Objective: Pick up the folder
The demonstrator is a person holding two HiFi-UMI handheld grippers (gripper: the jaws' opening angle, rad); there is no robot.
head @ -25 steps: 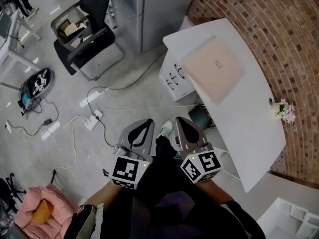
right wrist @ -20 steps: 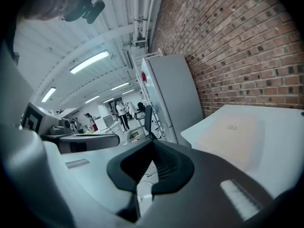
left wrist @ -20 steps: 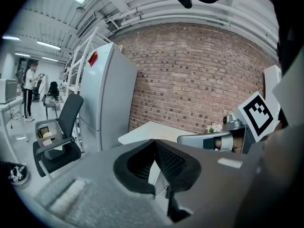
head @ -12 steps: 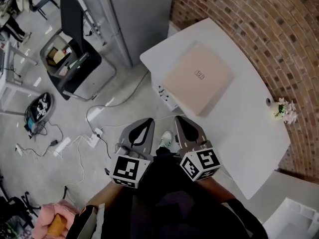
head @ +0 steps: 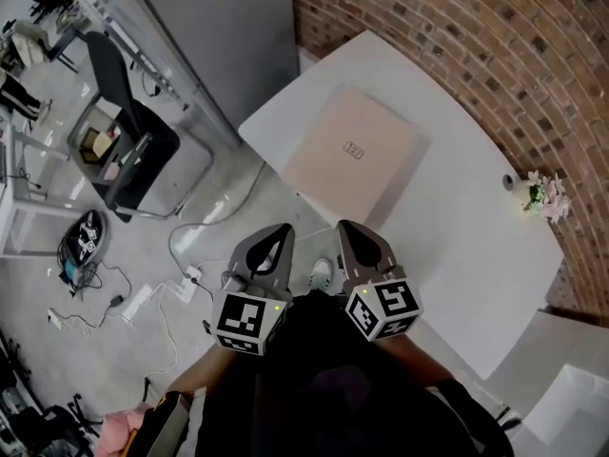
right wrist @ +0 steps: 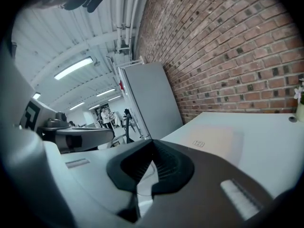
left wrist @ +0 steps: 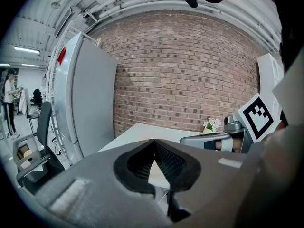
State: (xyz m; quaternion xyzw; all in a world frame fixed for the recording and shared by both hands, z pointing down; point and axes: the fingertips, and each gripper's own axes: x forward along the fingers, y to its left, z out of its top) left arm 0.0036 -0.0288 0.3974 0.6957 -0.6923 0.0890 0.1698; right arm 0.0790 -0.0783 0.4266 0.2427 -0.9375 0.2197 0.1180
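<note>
A pale pink-beige folder (head: 350,152) with a small mark on its cover lies flat on the white table (head: 466,227), near the table's left corner. The right gripper view also shows the folder (right wrist: 213,137) ahead on the tabletop. My left gripper (head: 277,233) hangs over the floor short of the table, jaws shut and empty. My right gripper (head: 344,230) is beside it at the table's near edge, also shut with nothing held. Both stand well short of the folder. The left gripper (left wrist: 153,144) and the right gripper (right wrist: 153,144) each show jaw tips meeting.
A small vase of flowers (head: 540,196) stands at the table's right edge by the brick wall (head: 495,36). A grey cabinet (head: 214,36) stands left of the table. A black chair (head: 119,141), cables and a power strip (head: 143,298) are on the floor at left.
The table and folder have drawn closer and toward the middle of the head view as both grippers advanced on them. Both stay shut.
</note>
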